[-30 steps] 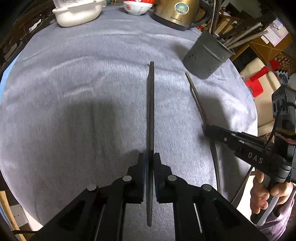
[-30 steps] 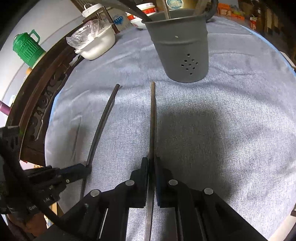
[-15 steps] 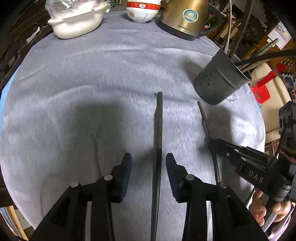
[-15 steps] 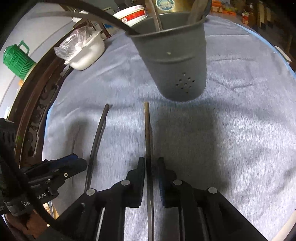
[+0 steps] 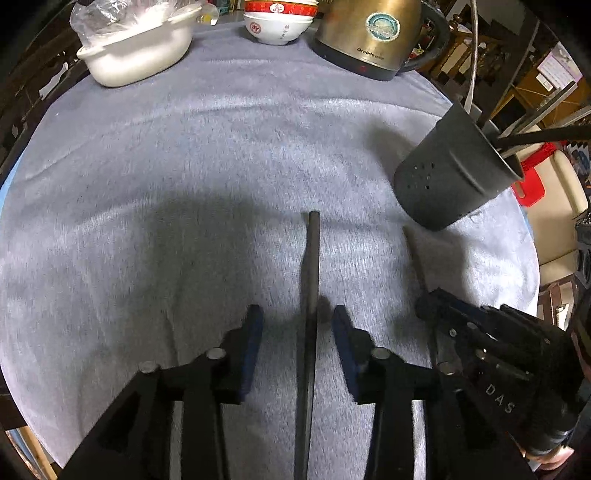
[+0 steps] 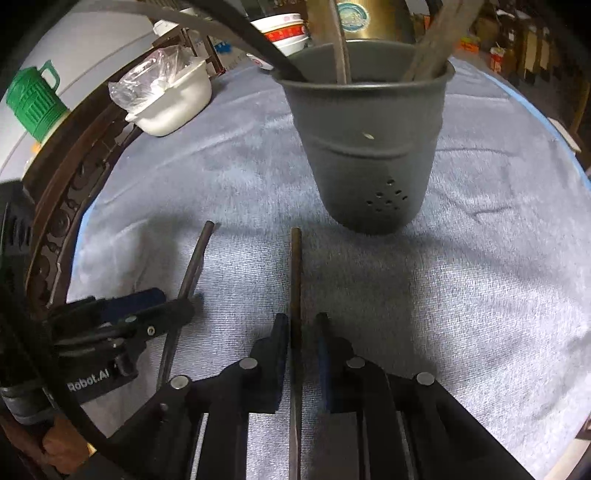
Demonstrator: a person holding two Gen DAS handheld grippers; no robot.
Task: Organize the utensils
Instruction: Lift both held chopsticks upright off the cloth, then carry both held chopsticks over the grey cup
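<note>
A dark chopstick [image 5: 310,266] lies on the grey cloth between the jaws of my left gripper [image 5: 296,314]. Those jaws stand well apart from it and are closing. A brown chopstick [image 6: 295,266] runs between the jaws of my right gripper [image 6: 301,319], with a thin gap at the right pad; these jaws are closing too. The grey perforated utensil holder [image 6: 369,155] stands just beyond its tip and holds several utensils. In the right wrist view the left gripper [image 6: 177,306] and the dark chopstick [image 6: 192,266] sit at the left. The holder [image 5: 454,177] is at the right in the left wrist view.
At the table's far side stand a white dish [image 5: 140,55] with a plastic bag, stacked bowls [image 5: 277,26] and a brass kettle [image 5: 369,37]. A green jug [image 6: 31,99] sits off the table at the left. The round table's edge [image 6: 554,122] curves close behind the holder.
The left jaws have opened off the dark chopstick. The right jaws have loosened a little around the brown one. Both grippers have moved toward the holder, which now looks larger.
</note>
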